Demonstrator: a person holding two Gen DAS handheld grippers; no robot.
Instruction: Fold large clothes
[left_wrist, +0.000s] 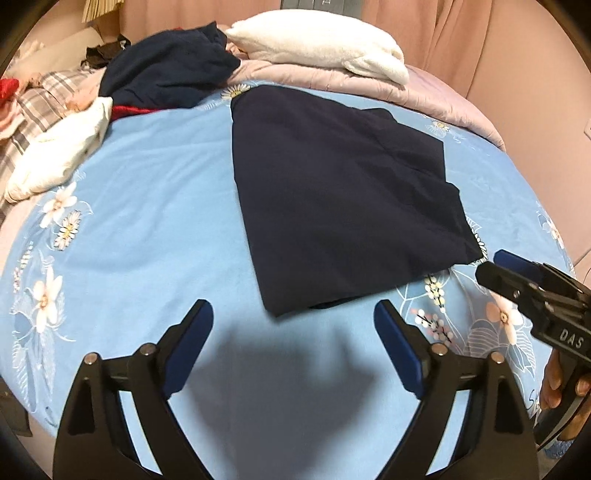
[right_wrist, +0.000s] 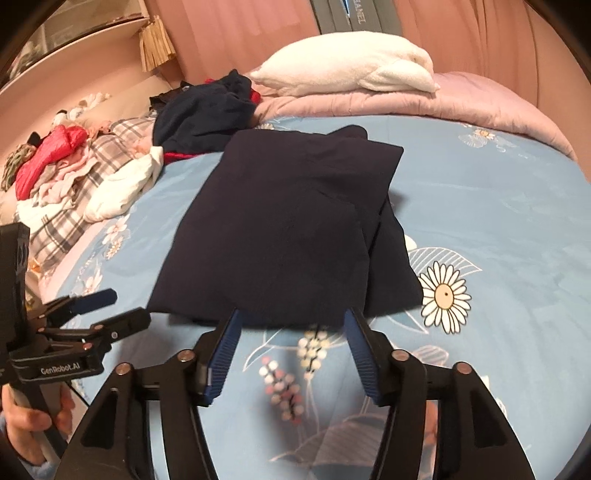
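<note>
The left claw (left_wrist: 293, 317) is standing wide, its blue-padded fingers (left_wrist: 197, 330) hanging over bare sheet with nothing between them. The folded navy fabric garment (left_wrist: 340, 199) is lying just beyond the fingertips, its near corner a little ahead of the gap and not touching either pad. The right claw (right_wrist: 291, 321) is gaping at a middling width, also empty; its ribbed blue pads (right_wrist: 221, 354) are sitting right at the near edge of the same garment (right_wrist: 280, 229), whether over it or touching it I cannot tell.

The garment is lying flat as a rough rectangle in the middle of the bed's light blue flower-printed sheet (left_wrist: 147, 206), with a second layer sticking out along its right side.

Both claws are tilting downward toward the bed from its near edge, side by side. In the right wrist view a hand (right_wrist: 29, 421) is gripping the left tool's handle at the lower left; in the left wrist view fingers (left_wrist: 557, 384) are wrapping the right tool's handle at the lower right.

Toward the far edge of the bed a crumpled dark blue garment (left_wrist: 166, 74), a white fluffy towel (left_wrist: 325, 44) on a pink quilt (left_wrist: 436, 92), and a heap of mixed clothes (right_wrist: 70, 173) at the far left corner are lying.
</note>
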